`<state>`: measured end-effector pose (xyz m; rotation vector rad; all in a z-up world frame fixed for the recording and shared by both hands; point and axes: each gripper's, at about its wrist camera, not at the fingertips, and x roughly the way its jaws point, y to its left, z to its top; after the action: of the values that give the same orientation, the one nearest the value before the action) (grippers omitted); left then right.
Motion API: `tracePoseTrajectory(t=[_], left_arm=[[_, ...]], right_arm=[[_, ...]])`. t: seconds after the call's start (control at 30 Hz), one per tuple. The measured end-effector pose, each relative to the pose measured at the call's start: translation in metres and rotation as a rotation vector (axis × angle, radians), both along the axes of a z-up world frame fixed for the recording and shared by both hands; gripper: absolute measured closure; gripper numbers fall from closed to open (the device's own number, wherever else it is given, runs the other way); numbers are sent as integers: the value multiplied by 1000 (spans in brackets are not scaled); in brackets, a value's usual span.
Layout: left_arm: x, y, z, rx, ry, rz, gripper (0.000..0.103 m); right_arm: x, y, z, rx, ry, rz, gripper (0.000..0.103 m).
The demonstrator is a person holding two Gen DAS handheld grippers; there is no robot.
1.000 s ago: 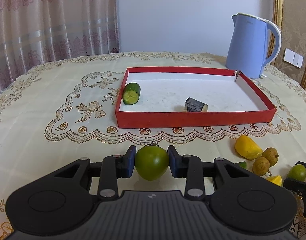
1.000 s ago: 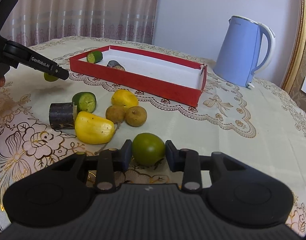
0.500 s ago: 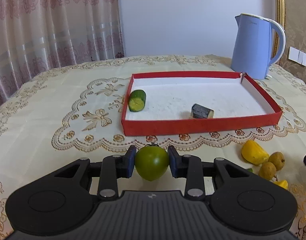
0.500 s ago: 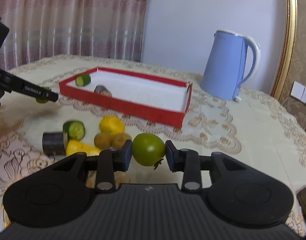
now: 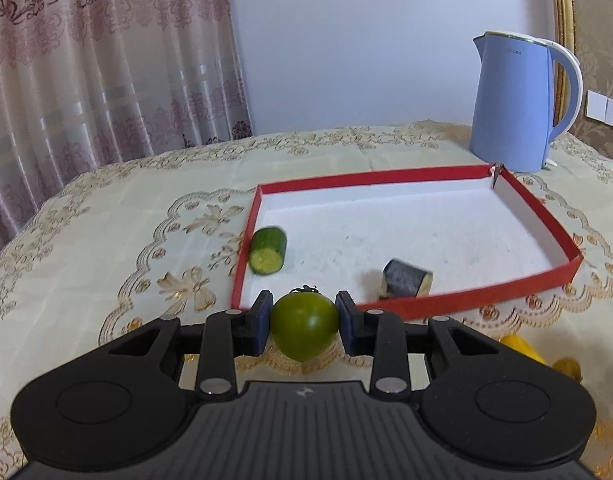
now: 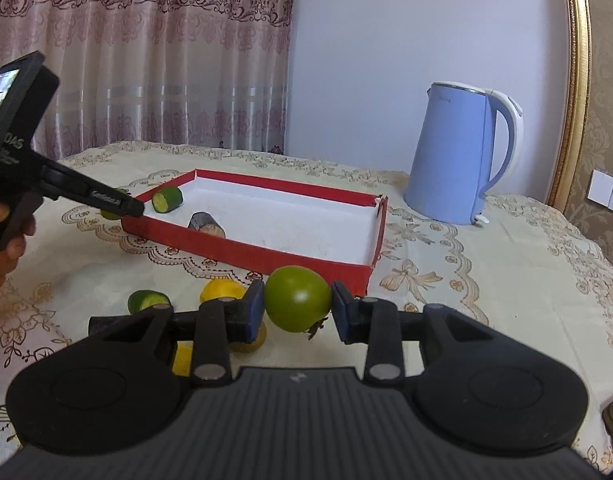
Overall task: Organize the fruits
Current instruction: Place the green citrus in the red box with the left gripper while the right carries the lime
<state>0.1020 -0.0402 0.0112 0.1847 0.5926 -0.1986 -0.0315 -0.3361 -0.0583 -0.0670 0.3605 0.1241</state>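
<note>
Both grippers are loaded: the left gripper [image 5: 303,323] is clenched on a green tomato [image 5: 304,327], stem up, and the right gripper [image 6: 297,307] grips a second green tomato [image 6: 297,299] with its stem turned down and to the right. Just ahead of the left gripper's fingertips lies the near left corner of the red tray [image 5: 436,305], and the fruit it carries hangs at about the rim there, not yet inside. The tray holds only two pieces so far: a cucumber chunk [image 5: 268,251] ahead and slightly left of the left gripper, against the left wall, and a dark sugarcane piece [image 5: 406,279] ahead and to its right, near the front wall. Seen from the right gripper, the tray's near right corner sits just beyond its fingertips, so that tomato also looks close to delivery. By my reading the job is early to middling, with two items in, two in transit, and a cluster left on the tablecloth [image 6: 486,280]: below and left of the right gripper are another cucumber piece [image 6: 148,301], a yellow fruit [image 6: 221,290] and more yellow pieces partly hidden behind its left finger. A blue kettle [image 6: 456,160] stands far ahead to the right, beyond the tray
</note>
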Motion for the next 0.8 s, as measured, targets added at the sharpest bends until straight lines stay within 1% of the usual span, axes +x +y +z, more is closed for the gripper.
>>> tracePoseTrajectory(t=[0.1, 0.2, 0.43, 0.8], left_arm=[[7, -9, 4, 14, -17, -4, 70], [18, -16, 5, 21, -16, -2, 70], [45, -36, 3, 24, 13, -15, 70], [94, -64, -11, 73, 57, 0, 69]], right_arm=[[2, 0, 1, 3, -5, 4, 70], [5, 0, 2, 7, -8, 8, 70], [9, -3, 8, 5, -28, 1, 70], [16, -7, 13, 12, -42, -14, 70]])
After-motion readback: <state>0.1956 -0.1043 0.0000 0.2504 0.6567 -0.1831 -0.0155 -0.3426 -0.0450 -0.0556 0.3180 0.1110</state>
